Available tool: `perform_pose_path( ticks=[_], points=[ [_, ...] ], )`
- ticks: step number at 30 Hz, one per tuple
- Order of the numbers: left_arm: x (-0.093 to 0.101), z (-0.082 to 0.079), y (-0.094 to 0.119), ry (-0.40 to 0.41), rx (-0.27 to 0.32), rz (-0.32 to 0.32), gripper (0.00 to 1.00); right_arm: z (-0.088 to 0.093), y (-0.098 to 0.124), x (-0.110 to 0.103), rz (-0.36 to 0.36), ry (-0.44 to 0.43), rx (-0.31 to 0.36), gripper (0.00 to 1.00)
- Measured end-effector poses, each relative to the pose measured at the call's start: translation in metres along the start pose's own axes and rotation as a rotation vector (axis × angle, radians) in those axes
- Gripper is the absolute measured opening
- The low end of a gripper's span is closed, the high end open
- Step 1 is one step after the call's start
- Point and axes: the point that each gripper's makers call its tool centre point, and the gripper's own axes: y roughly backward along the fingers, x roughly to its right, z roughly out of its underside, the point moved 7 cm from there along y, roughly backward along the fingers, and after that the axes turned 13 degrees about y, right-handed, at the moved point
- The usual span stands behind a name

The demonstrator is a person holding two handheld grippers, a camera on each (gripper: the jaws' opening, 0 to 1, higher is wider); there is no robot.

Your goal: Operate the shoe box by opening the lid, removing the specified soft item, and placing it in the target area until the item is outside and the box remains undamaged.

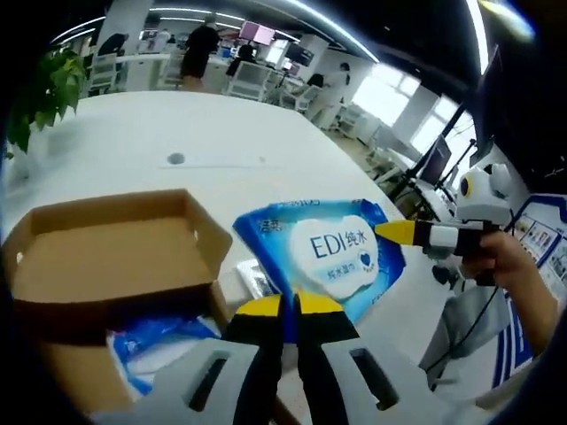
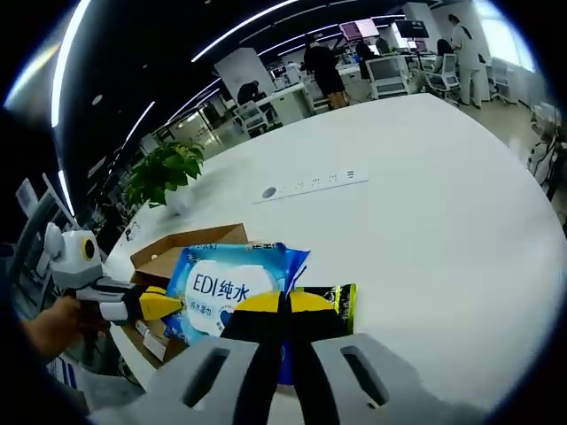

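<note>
Lid of the shoe box (image 1: pixel 106 252) at lower left stands open, and both the left gripper (image 1: pixel 290 305) and right gripper (image 2: pixel 285 301) pinch the wipes pack (image 1: pixel 323 252) mid-frame, lifted clear, with placement on the table (image 1: pixel 204 133) remaining.

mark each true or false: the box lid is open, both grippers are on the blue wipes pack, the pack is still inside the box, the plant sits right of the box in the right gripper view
1. The cardboard box has its lid open. True.
2. Both the left gripper and the right gripper are at the blue wipes pack. True; each is shut on an edge of it.
3. The wipes pack is inside the box. False; it is held up outside the box, above the white table.
4. The potted plant sits right of the box in the right gripper view. False; it is up and left of it.
</note>
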Motion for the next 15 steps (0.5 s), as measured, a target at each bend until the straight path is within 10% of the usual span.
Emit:
perform_pose_path(
  ticks=[15],
  points=[
    [-0.01, 0.012, -0.028, -0.049, -0.101, -0.039, 0.0, 0.028, -0.025, 0.018, 0.01, -0.036, -0.076, 0.0]
  ],
)
